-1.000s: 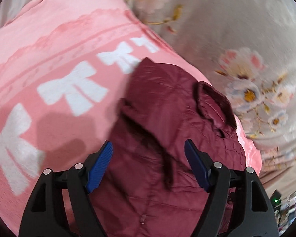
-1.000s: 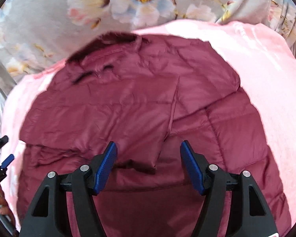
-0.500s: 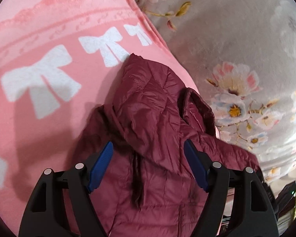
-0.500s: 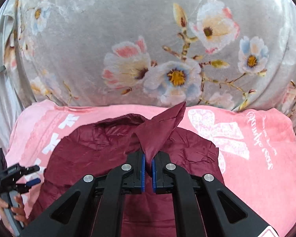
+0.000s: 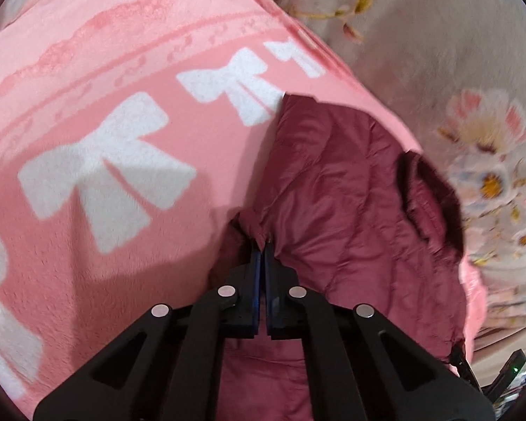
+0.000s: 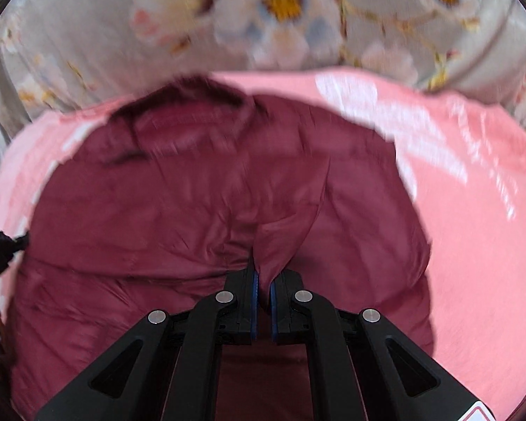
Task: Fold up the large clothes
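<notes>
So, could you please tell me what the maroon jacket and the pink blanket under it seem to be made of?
Maroon jacket: probably thin synthetic shell, nylon or polyester, with padding; slight sheen, stitched quilting lines, puffy panels.
Pink blanket: probably plush fleece; matte, fuzzy nap, soft-edged white bows.

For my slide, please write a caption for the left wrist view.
Left claw shut on a fold of the maroon jacket lying on a pink blanket.
</notes>
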